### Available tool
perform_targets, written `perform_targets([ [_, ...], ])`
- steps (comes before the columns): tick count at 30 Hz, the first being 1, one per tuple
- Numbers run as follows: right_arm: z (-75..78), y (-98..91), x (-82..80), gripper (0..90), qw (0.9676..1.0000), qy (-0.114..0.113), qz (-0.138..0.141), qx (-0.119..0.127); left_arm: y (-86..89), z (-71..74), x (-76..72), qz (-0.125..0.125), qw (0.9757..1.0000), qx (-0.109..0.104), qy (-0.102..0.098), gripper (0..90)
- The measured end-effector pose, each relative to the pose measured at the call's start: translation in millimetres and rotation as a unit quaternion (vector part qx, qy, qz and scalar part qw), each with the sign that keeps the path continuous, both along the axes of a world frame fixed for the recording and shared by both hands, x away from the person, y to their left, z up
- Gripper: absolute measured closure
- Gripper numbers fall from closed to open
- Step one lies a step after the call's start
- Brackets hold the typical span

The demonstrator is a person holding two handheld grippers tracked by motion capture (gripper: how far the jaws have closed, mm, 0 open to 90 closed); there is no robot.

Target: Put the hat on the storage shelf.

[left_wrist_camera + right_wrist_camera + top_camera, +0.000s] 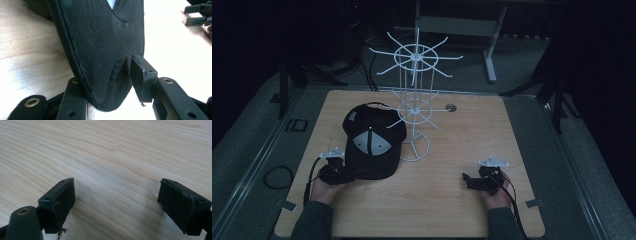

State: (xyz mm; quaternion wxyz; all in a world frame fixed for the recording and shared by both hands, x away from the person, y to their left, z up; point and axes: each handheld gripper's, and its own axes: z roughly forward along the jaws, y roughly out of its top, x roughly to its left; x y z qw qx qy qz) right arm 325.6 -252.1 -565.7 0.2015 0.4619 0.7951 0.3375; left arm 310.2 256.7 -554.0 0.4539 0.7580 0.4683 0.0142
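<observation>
A black cap (pixel 371 142) with a grey front panel lies on the wooden table (pixel 452 210), left of centre, its brim pointing toward the person. My left gripper (pixel 343 172) is at the brim's near left edge. In the left gripper view the brim (pixel 105 37) runs down between the two jaws, and my left gripper (pixel 107 82) is shut on it, the cloth bulging by the right pad (pixel 142 77). My right gripper (pixel 469 180) rests low over bare wood at the front right. It is open (pixel 117 192), with nothing between its pads.
A white wire display stand (pixel 414 100) with two tiers of radiating hooks rises just right of the cap, its ring base (pixel 414 147) on the table. A small round grommet (pixel 451 107) sits at the back. Dark floor surrounds the table.
</observation>
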Motion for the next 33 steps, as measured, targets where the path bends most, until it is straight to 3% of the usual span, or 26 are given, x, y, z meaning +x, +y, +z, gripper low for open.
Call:
perform_targets([
  [7, 0.0, 0.0, 0.0, 13.9, 1.0, 0.0, 0.0, 0.0, -0.1, 4.1, -0.9, -0.017, 0.9996, -0.021, -0.002, 73.2],
  [10, 0.0, 0.0, 0.0, 13.9, 1.0, 0.0, 0.0, 0.0, 0.4, 7.1, -2.5, -0.027, 0.9985, -0.048, -0.003, 78.8],
  [14, 0.0, 0.0, 0.0, 14.0, 1.0, 0.0, 0.0, 0.0, 1.8, 8.7, -3.0, -0.022, 0.9981, -0.057, 0.0, 81.1],
  [20, 0.0, 0.0, 0.0, 14.0, 1.0, 0.0, 0.0, 0.0, 9.6, 11.2, -5.2, 0.006, 0.9973, -0.074, -0.006, 85.6],
  [33, 0.0, 0.0, 0.0, 13.9, 1.0, 0.0, 0.0, 0.0, 19.4, 18.8, -10.5, 0.061, 0.9964, -0.055, -0.023, 86.8],
])
